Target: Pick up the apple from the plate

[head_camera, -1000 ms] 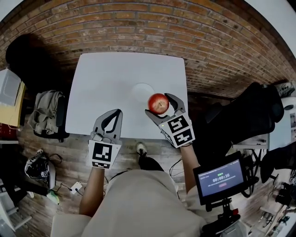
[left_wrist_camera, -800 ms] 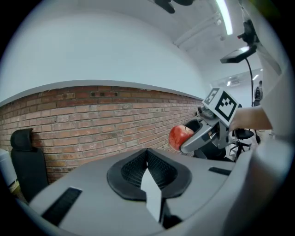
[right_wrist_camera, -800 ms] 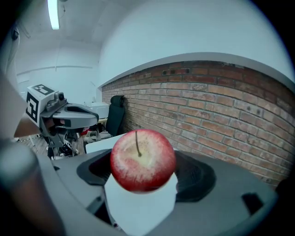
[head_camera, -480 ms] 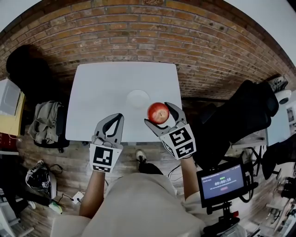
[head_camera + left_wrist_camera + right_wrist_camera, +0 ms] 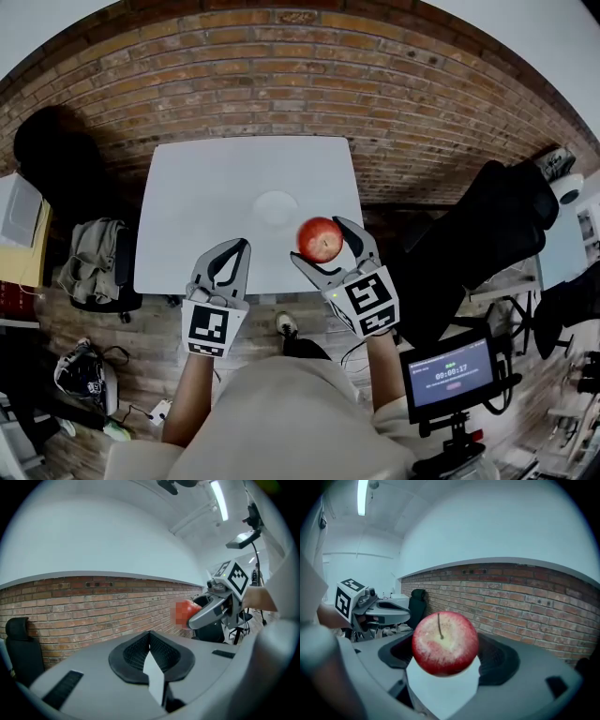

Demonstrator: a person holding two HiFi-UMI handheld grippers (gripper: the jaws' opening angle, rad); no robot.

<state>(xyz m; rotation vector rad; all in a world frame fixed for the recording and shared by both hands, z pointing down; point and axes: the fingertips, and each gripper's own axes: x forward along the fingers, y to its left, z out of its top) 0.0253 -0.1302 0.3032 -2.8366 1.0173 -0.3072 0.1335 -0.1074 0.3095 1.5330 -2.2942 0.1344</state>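
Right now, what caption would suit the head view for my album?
Right gripper holds a red apple clear of the white plate; left gripper shut and empty.

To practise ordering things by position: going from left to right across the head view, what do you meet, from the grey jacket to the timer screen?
Grey jacket → left tongs → white plate → apple → timer screen.
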